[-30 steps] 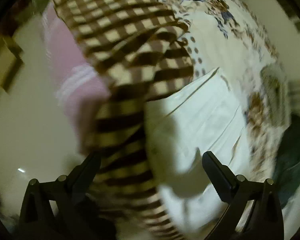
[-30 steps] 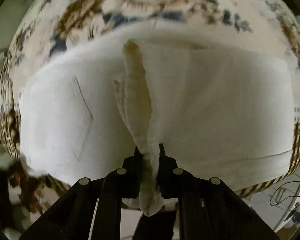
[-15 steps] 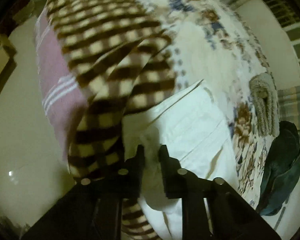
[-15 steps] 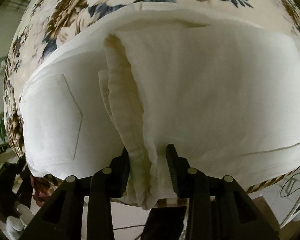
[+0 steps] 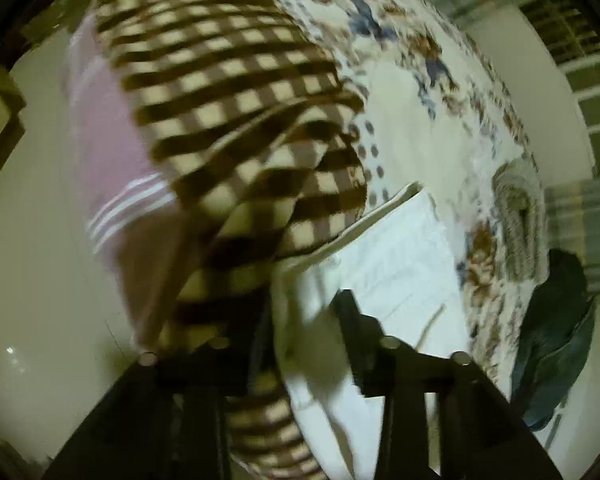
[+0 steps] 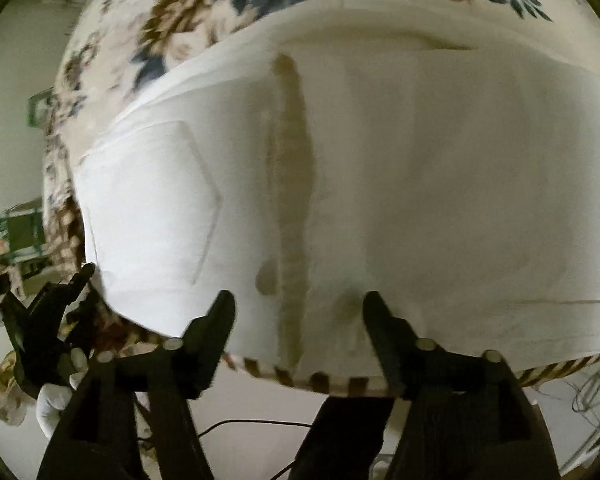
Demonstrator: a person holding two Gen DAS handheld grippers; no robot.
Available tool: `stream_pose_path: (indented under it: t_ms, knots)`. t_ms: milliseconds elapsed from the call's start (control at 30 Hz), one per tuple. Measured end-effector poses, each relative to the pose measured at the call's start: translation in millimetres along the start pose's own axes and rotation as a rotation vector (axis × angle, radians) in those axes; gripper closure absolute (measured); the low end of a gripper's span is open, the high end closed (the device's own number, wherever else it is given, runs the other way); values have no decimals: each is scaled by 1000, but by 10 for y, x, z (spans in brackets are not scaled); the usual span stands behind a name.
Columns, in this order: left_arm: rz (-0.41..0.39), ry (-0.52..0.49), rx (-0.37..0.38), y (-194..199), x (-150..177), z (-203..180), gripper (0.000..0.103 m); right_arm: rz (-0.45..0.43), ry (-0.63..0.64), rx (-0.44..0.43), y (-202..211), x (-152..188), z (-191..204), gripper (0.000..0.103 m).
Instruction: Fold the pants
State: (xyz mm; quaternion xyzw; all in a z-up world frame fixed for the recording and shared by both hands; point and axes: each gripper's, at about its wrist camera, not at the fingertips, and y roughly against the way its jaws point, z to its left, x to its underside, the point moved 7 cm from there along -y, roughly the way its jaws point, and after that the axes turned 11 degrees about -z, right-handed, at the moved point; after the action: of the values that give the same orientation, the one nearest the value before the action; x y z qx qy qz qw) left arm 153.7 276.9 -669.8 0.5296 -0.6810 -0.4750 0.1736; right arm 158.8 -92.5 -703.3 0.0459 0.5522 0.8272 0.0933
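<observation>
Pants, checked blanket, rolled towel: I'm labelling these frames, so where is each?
Pants point(image 6: 420, 180): right wrist view, on the flat white cloth.
Checked blanket point(image 5: 228, 80): left wrist view, on its upper face.
Rolled towel point(image 5: 520, 216): left wrist view, on its middle.

Floral bedspread point(image 6: 188, 28), checked blanket point(image 5: 220, 92), pale glossy floor point(image 5: 32, 264), striped curtain point(image 5: 588, 80).

Both the left gripper point(image 5: 300, 320) and right gripper point(image 6: 298, 312) angle steeply downward, their fingers spreading apart, gripping nothing.
</observation>
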Motion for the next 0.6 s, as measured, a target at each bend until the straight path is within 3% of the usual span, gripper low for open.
stream_pose_path:
  t_ms: [33, 100, 300, 400, 533, 600]
  knots:
    - [-1, 23, 20, 79, 34, 15, 51, -6, 0, -7, 34, 27, -27, 32]
    - [7, 69, 75, 109, 121, 6, 41, -9, -16, -13, 81, 88, -35, 32]
    - [93, 103, 89, -400, 379, -112, 41, 3, -94, 9, -93, 32, -156, 32]
    - [83, 105, 71, -550, 381, -115, 41, 1, -100, 15, -135, 16, -154, 32]
    - [-14, 89, 66, -447, 235, -174, 79, -8, -82, 23, -146, -14, -160, 32]
    - [-49, 51, 85, -328, 240, -243, 86, -5, -85, 23, -173, -22, -155, 32]
